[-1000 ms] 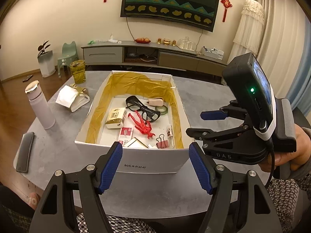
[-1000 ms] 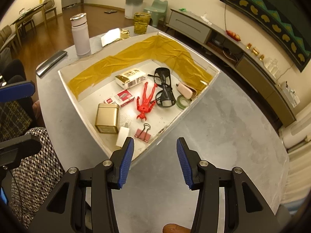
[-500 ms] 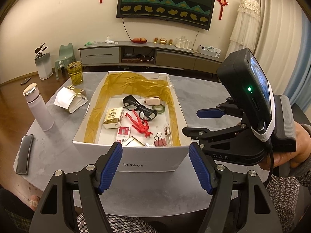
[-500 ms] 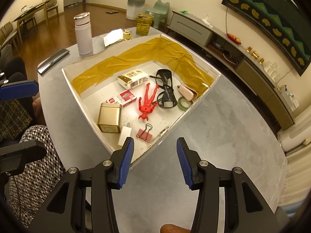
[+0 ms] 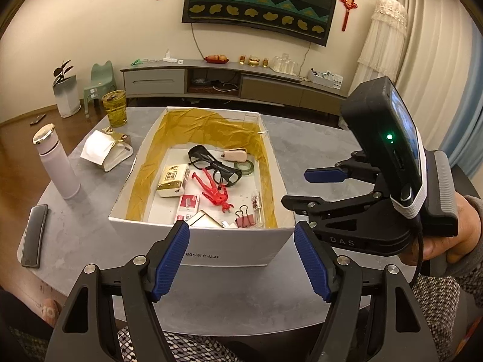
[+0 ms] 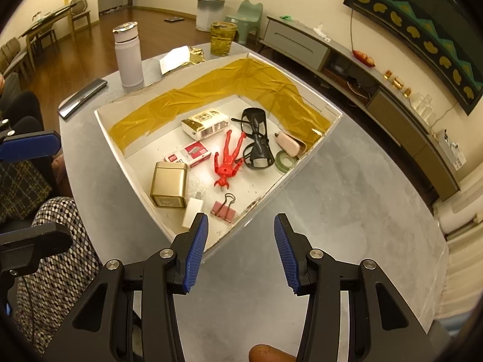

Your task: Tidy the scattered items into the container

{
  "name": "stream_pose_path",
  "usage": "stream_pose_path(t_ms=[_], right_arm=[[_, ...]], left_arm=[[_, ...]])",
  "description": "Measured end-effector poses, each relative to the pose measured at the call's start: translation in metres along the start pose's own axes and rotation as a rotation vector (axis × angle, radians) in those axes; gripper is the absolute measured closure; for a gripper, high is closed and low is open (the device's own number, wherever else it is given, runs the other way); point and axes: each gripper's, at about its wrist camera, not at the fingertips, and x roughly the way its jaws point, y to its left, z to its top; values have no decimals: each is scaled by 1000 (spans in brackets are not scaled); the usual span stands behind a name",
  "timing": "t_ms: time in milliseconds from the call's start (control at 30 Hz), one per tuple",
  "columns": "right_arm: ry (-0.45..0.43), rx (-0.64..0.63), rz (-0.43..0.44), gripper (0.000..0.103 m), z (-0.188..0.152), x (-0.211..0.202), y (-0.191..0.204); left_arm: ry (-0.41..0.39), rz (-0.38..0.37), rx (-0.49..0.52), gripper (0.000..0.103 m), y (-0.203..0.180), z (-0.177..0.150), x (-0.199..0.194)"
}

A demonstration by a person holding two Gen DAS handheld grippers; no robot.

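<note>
with the left gripper (image 5: pixel 241 259) and right gripper (image 6: pixel 241 252) both spread wide and empty, and the white box (image 5: pixel 229 250) just ahead already holding the red figure (image 6: pixel 228 163) and glasses (image 6: pixel 256 144), the person would do best to draw both straight back without touching its near wall.

Cream walls (image 5: pixel 90 15), wood floor (image 6: pixel 75 57), long grey TV cabinet (image 5: pixel 229 83) under a wall-mounted screen (image 5: pixel 259 3), white curtains (image 5: pixel 434 60), warm indoor light.
</note>
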Motion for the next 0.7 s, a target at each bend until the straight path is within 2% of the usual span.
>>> stream_pose_path(t_ms=[400, 700], right_arm=[[-45, -16, -31, 54, -5, -12, 7], [-2, 32, 12, 54, -7, -4, -3]], left_arm=[[3, -3, 11, 30, 3, -3, -3], [14, 4, 38, 30, -3, -6, 0]])
